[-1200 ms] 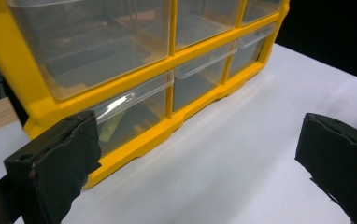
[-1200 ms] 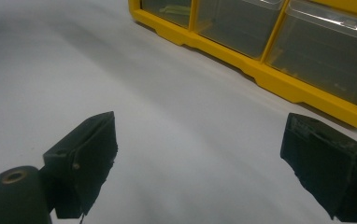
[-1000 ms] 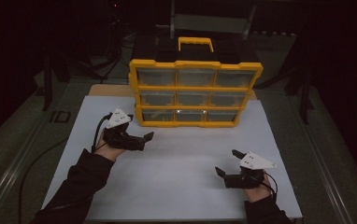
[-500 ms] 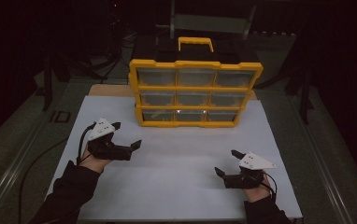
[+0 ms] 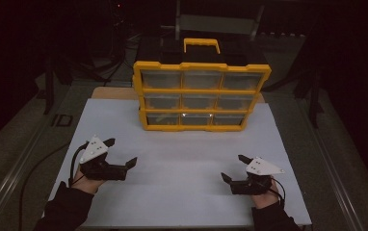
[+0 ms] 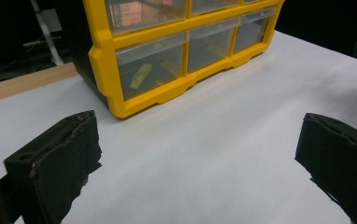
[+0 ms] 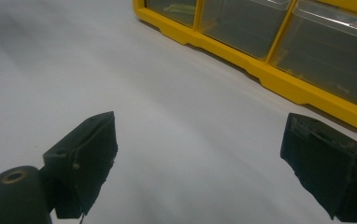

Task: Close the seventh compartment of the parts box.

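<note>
A yellow drawer organizer (image 5: 201, 96) with clear drawers and a top handle stands upright at the back middle of the white tabletop (image 5: 182, 163). My left gripper (image 5: 122, 151) rests at the front left, open, with nothing between its black jaws. In the left gripper view the left gripper (image 6: 200, 158) faces the organizer (image 6: 167, 56), well short of it; a small yellow-green item (image 6: 140, 74) lies in the nearest bottom drawer. My right gripper (image 5: 233, 167) sits at the front right, open and empty. Its own view has the right gripper (image 7: 204, 158) pointing at the organizer's bottom row (image 7: 279, 79).
A strip of bare wood (image 5: 114, 92) shows behind the white sheet at the back left. A black case (image 5: 172, 48) stands behind the organizer. Metal rails (image 5: 23, 163) run along both table sides, and the surroundings are dark.
My left gripper has drawn back from the organizer toward the front left edge of the table, staying open. The right gripper has not moved.
</note>
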`<state>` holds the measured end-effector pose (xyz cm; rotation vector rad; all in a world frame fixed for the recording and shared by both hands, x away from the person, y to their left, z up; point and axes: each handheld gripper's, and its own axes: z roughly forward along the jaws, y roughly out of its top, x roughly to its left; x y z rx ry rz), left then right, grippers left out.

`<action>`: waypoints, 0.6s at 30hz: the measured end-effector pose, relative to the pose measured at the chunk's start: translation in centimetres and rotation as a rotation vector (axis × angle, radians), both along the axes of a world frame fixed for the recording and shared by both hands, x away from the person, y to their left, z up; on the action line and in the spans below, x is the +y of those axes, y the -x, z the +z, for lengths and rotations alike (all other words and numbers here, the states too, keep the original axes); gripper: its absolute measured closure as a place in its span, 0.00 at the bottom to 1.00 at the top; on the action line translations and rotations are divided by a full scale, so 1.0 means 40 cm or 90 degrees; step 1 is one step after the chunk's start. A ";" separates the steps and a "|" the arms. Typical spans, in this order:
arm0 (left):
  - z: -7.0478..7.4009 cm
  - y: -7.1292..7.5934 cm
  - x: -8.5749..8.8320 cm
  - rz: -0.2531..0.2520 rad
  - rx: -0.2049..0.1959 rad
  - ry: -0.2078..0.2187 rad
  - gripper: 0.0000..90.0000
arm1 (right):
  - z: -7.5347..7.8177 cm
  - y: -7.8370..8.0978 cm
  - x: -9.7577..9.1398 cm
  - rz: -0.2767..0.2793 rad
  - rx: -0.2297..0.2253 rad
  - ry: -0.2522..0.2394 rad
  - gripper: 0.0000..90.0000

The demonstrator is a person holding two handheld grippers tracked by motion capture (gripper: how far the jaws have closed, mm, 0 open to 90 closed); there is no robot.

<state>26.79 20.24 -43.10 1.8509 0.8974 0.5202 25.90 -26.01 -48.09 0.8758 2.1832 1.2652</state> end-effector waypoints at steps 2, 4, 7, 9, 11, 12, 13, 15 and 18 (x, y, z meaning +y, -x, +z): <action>-0.010 0.007 0.001 -0.001 -0.001 -0.005 0.00 | 0.000 0.000 0.000 0.000 0.000 0.000 0.12; -0.019 0.011 0.002 -0.002 -0.006 -0.009 0.00 | 0.000 0.000 0.001 0.001 0.000 0.000 0.12; -0.035 0.016 0.005 0.000 -0.008 -0.006 0.00 | 0.000 0.000 0.001 0.001 0.000 0.003 0.12; -0.048 0.019 0.008 0.003 -0.007 0.010 0.00 | -0.001 0.001 0.001 0.004 0.001 0.002 0.12; -0.063 0.021 0.012 0.006 -0.005 0.013 0.00 | -0.002 0.000 0.002 0.004 0.001 0.004 0.12; -0.073 0.022 0.014 0.008 -0.005 0.014 0.00 | -0.002 0.000 0.002 0.004 0.003 0.004 0.12; -0.079 0.022 0.015 0.008 -0.004 0.012 0.00 | -0.003 0.000 0.002 0.004 0.005 0.004 0.12; -0.099 0.025 0.016 0.010 -0.003 0.013 0.00 | -0.004 -0.001 0.003 0.005 0.003 0.005 0.12; -0.121 0.029 0.019 0.011 -0.006 0.021 0.00 | -0.005 0.000 0.005 0.007 0.004 0.007 0.12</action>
